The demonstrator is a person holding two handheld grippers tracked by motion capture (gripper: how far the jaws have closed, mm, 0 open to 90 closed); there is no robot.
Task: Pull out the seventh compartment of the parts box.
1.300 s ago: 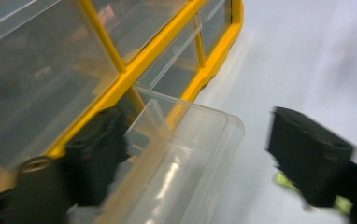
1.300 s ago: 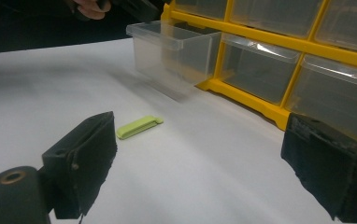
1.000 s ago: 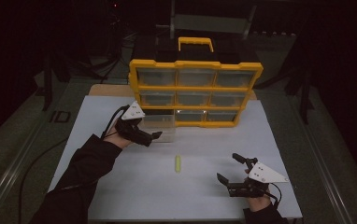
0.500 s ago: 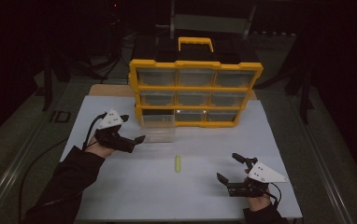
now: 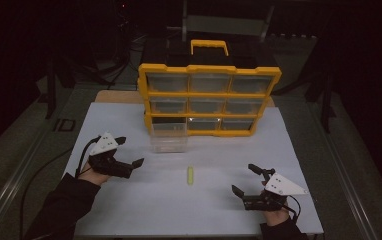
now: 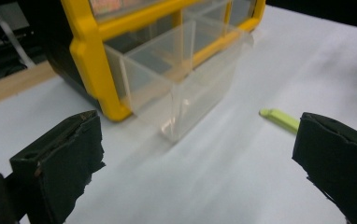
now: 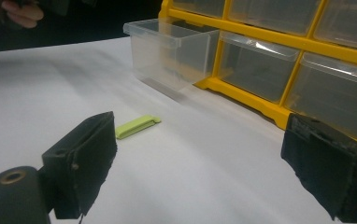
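A yellow organizer (image 5: 209,100) with clear drawers stands at the back of the white table (image 5: 144,210). Its bottom-left clear drawer (image 5: 169,137) is pulled out toward me; in the left gripper view this drawer (image 6: 186,79) looks empty. A small lime-green piece (image 5: 190,175) lies flat in the middle of the table. My left gripper (image 5: 130,151) is open at the left, apart from the drawer, with nothing between its fingers. At the front right my right gripper (image 5: 243,179) is open too, facing the green piece (image 7: 137,126) from a short way off.
The organizer has a yellow carry handle (image 5: 209,46) on top, and its other drawers are pushed in. A strip of wooden board (image 5: 119,96) shows behind the white sheet. Dark floor and metal rails surround the table on both sides.
My left gripper has drawn back from the pulled-out drawer, moving left and toward the front of the table. The right gripper and the green piece have not moved.
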